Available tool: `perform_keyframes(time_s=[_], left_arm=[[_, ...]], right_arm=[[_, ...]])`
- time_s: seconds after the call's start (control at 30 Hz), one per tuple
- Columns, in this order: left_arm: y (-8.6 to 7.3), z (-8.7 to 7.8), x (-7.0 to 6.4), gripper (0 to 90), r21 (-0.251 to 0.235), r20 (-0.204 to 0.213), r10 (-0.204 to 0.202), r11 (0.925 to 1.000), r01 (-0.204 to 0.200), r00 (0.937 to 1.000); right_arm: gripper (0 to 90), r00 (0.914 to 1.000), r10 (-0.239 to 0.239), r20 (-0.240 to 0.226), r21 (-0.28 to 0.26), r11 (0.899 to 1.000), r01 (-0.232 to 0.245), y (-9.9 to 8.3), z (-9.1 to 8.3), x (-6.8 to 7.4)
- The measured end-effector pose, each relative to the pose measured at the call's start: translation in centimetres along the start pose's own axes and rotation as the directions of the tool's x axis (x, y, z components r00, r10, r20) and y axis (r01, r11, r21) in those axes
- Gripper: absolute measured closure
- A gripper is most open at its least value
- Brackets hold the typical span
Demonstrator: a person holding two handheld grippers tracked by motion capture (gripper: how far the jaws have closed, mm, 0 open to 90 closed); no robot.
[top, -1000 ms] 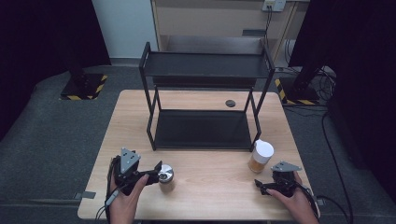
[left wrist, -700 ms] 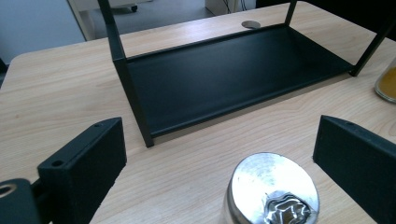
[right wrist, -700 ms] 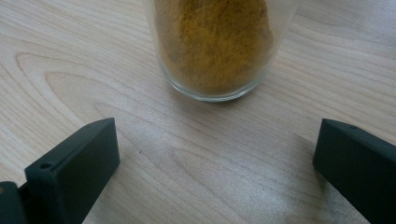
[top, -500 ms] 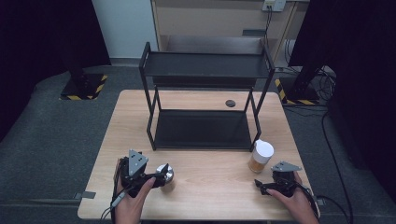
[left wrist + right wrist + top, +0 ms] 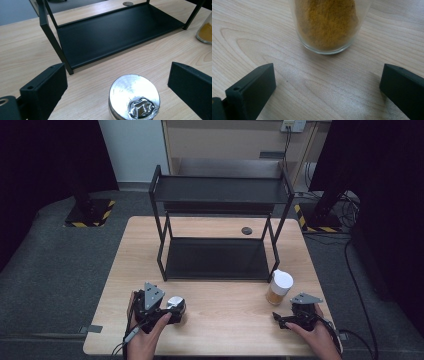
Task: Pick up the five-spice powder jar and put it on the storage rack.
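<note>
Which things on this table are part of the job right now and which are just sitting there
In the job:
- left tool, jaws open around the silver-lidded jar
- right tool, jaws open, facing the jar of yellow powder
- black shelf rack, likely

Lying about:
- dark round disc behind the rack

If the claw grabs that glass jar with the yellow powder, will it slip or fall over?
The glass jar looks smooth, so it may slip unless squeezed firmly. It stands taller than it is wide in the high view, so a push near its white lid could tip it. Being glass, it would probably break if dropped.
</note>
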State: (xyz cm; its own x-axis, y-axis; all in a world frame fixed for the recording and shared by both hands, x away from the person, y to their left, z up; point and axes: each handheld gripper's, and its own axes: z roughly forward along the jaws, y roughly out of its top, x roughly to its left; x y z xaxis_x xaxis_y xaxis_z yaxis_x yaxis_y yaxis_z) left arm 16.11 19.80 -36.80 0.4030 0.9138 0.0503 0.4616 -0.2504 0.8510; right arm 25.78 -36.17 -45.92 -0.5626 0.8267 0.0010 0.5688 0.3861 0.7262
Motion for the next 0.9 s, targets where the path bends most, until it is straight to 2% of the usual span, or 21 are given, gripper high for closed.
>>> perform_keyframes(time_s=[0.47,0.67,0.9], left_arm=[[0.1,1.3,-0.3,1.4,0.080,0.018,0.023,0.9965,-0.025,0.9996],[0.1,2.3,-0.8,1.5,0.133,0.035,0.051,0.9896,-0.055,0.9981],[0.0,2.9,-0.9,1.5,0.156,0.039,0.058,0.9857,-0.063,0.9976]], right_arm=[[1.4,1.0000,-0.001,-0.002,0.000,1.000,0.001,0.0,0.0,0.0],[1.4,1.0000,-0.001,-0.002,0.000,1.000,0.001,0.0,0.0,0.0],[1.4,1.0000,-0.002,-0.003,0.000,1.000,0.002,0.0,0.0,-0.1]])
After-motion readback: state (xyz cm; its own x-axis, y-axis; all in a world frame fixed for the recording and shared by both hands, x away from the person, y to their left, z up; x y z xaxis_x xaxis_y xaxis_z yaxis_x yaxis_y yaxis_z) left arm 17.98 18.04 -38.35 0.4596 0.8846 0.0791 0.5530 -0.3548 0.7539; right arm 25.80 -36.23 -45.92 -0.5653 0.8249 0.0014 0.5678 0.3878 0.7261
